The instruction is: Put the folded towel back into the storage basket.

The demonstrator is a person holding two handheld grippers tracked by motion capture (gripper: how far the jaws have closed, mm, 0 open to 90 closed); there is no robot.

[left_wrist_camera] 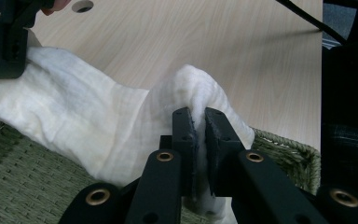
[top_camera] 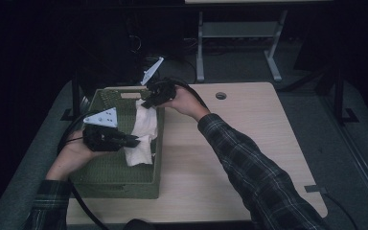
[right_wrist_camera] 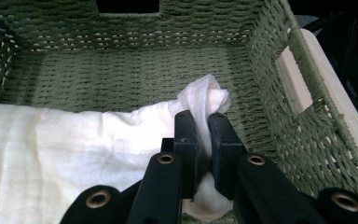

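White crumpled cloth (top_camera: 143,132) hangs over the woven green basket (top_camera: 120,184), pinched at either end by the closed left gripper (left_wrist_camera: 199,123) and right gripper (right_wrist_camera: 203,127); lower both together so it settles flat inside.

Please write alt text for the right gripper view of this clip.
The right gripper pinches a bunched corner of a white cloth between its black jaws, inside a green woven basket. The cloth spreads away to the left across the basket's floor.
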